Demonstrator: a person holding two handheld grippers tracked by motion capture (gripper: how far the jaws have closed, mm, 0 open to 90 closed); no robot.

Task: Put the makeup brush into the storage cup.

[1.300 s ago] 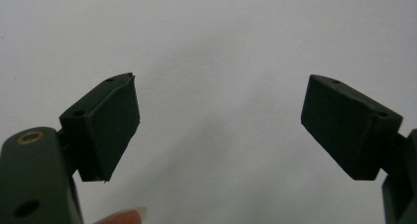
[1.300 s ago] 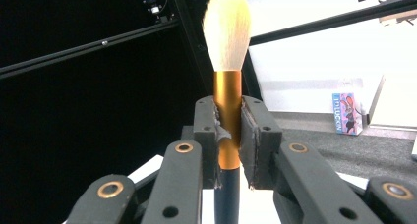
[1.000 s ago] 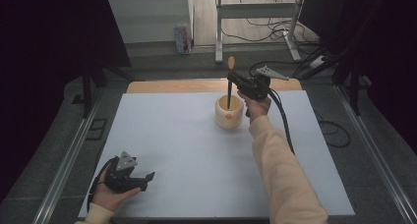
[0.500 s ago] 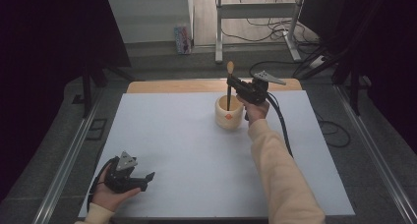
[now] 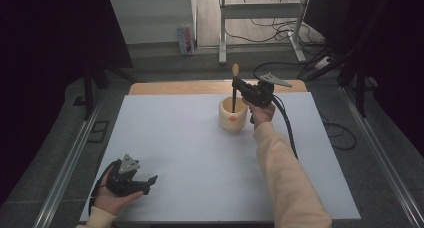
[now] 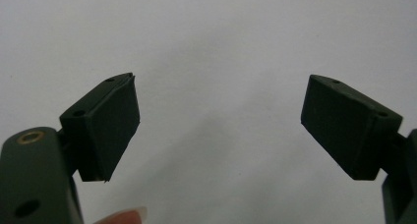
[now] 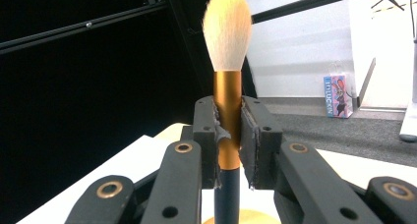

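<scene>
Right gripper view: a makeup brush [image 7: 227, 81] stands upright between the two black jaws of the right gripper [image 7: 228, 140]. The jaws are pressed against the brush's copper-coloured ferrule from both sides, pinching it. Pale, rounded bristles rise above the jaws; a dark handle runs down below them toward a light wooden rim at the bottom edge of the view.

High view: the brush [image 5: 235, 83] is at the far centre of the white table [image 5: 175, 138], standing upright with its lower end inside a round cream-coloured cup [image 5: 233, 115]. The cup sits on the table surface near the far edge. The right gripper [image 5: 240, 84] is held level above the cup's right side by the person's right hand [image 5: 261, 110], whose light-sleeved forearm extends from the bottom right. A black cable trails from this gripper back along the forearm.

The left gripper [image 5: 150, 180] lies well apart from the cup, at the near left corner of the table, cradled in the person's left hand [image 5: 112, 198]. In the left gripper view, the jaws of the left gripper [image 6: 219, 126] are spread wide with nothing between them; bare white table surface lies beyond. A fingertip [image 6: 123, 217] shows at the bottom edge.
</scene>
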